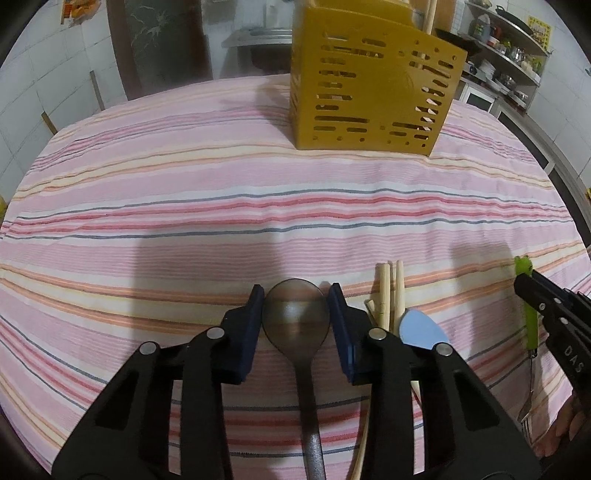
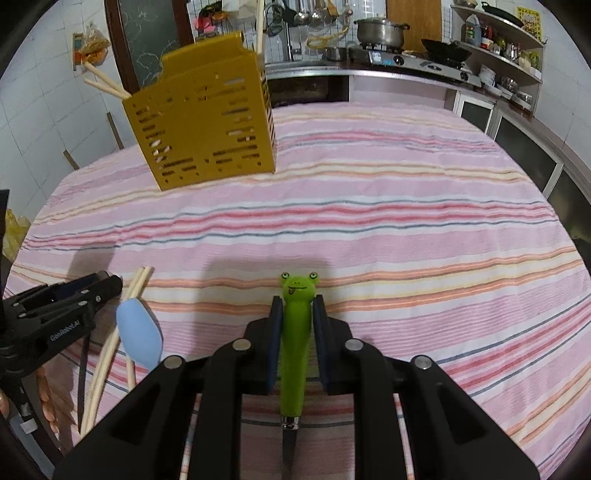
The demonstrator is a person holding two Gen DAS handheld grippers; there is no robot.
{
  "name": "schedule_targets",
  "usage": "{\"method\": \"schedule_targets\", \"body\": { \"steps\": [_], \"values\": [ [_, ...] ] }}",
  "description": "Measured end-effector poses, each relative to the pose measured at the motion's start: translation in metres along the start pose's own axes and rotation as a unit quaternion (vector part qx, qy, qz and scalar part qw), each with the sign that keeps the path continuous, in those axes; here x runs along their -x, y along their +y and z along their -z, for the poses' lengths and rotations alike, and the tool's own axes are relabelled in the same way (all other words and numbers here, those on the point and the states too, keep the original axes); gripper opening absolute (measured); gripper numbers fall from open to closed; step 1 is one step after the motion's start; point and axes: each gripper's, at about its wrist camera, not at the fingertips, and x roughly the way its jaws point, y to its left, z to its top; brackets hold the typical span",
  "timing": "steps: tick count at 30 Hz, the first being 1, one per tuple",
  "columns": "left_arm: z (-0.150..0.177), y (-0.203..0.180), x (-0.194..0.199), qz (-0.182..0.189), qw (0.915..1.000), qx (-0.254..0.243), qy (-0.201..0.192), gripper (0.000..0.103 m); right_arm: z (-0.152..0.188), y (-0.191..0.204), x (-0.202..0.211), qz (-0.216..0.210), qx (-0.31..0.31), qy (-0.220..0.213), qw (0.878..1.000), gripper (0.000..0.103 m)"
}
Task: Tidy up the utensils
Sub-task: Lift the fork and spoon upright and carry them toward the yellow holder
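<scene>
A dark spoon [image 1: 295, 325] lies on the striped cloth with its bowl between the blue pads of my left gripper [image 1: 295, 291], which is shut on it. My right gripper [image 2: 297, 301] is shut on the green frog-headed handle of a fork [image 2: 295, 339]; its tines [image 1: 525, 413] show in the left wrist view. Between the two grippers lie loose wooden chopsticks [image 1: 386, 291] and a light blue spoon [image 1: 421, 328]. The yellow slotted utensil holder [image 1: 369, 92] stands upright at the far side of the table, with chopsticks [image 2: 103, 81] sticking out of it.
A pink striped cloth [image 2: 406, 221] covers the whole table, with bare cloth between the utensils and the holder. Behind the table run a counter with a stove and pot [image 2: 380, 29] and shelves [image 2: 498, 48] of kitchenware. A hand [image 2: 48, 398] holds the left gripper.
</scene>
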Motion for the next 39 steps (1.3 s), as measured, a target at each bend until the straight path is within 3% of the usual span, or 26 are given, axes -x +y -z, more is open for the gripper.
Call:
{"method": "schedule_targets", "body": {
  "steps": [6,12,18,22,31,39],
  "values": [
    [0.002,0.006,0.012,0.007,0.9995,0.008,-0.03,0.035,-0.001,0.0,0.022,-0.003,-0.003,-0.042,0.999,0.017],
    [0.003,0.016,0.053,0.003,0.9947,0.009,-0.102,0.035,0.002,0.0,0.049,-0.007,-0.007,-0.104,0.994,0.016],
    [0.015,0.023,0.107,-0.03,0.979,0.004,-0.201,0.035,0.005,0.004,0.085,-0.01,-0.003,-0.185,0.983,0.016],
    [0.021,0.026,0.128,-0.039,0.9691,0.006,-0.244,0.035,0.007,0.01,0.104,-0.009,0.006,-0.224,0.975,0.016],
    [0.037,0.031,0.156,-0.048,0.9547,0.008,-0.294,0.035,0.01,0.021,0.127,-0.014,0.017,-0.275,0.961,0.016],
    [0.042,0.036,0.172,-0.044,0.9475,0.015,-0.316,0.035,0.01,0.029,0.134,-0.023,0.023,-0.288,0.957,0.016]
  ]
}}
